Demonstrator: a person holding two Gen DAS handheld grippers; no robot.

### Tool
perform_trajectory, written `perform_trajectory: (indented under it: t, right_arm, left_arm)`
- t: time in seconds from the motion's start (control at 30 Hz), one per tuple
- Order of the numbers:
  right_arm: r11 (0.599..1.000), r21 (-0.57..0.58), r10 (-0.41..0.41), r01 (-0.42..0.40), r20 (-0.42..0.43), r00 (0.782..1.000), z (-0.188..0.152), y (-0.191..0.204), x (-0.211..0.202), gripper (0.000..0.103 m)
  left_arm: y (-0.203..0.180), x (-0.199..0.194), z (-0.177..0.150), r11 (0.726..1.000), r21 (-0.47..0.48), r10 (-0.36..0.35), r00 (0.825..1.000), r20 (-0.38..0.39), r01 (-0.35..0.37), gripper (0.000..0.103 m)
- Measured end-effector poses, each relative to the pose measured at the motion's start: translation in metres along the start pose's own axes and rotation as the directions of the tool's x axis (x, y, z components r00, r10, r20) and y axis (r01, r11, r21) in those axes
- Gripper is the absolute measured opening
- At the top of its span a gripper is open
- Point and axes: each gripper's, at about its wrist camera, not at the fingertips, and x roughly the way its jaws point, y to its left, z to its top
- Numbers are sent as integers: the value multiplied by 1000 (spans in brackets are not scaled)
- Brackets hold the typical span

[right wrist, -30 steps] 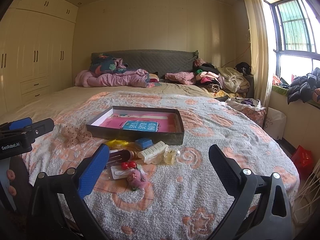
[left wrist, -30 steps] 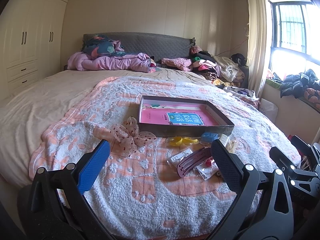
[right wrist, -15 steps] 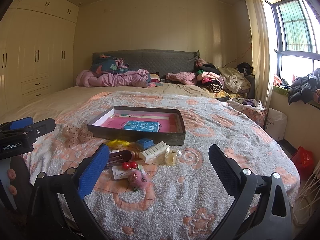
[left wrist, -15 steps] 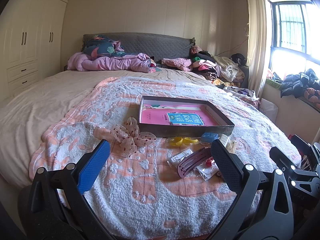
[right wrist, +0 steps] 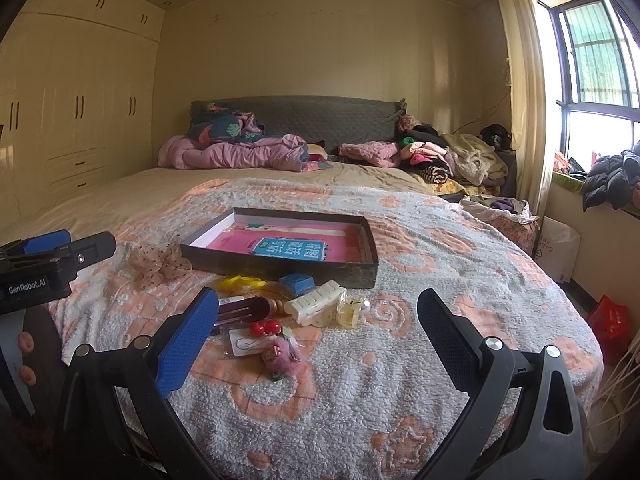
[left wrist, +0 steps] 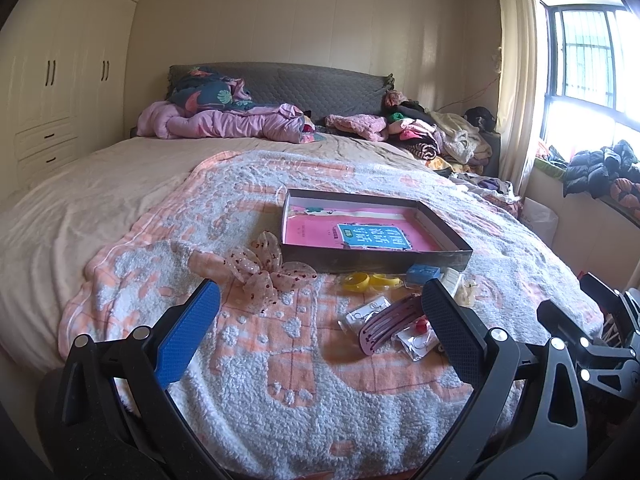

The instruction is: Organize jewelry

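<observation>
Beside box [left wrist: 372, 256], bare blanket [left wrist: 280, 380].

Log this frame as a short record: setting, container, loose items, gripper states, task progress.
setting: bed with patterned blanket
container: open box, pink lining, blue card inside
loose items: bow, yellow clips, white claw clip, red beads, pink hair clip, all on the blanket in front of the box
left gripper: open, empty
right gripper: open, empty
progress: no jewelry seen in the box yet
</observation>
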Motion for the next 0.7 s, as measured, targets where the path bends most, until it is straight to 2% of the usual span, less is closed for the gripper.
perform_trajectory:
  t: [0.7]
  right_arm:
    - [986, -105, 120, -132, -117, 986, -10, 33, 45, 97]
  left_arm:
    - [42, 31, -5, 995, -68, 62, 996, -64, -66, 92]
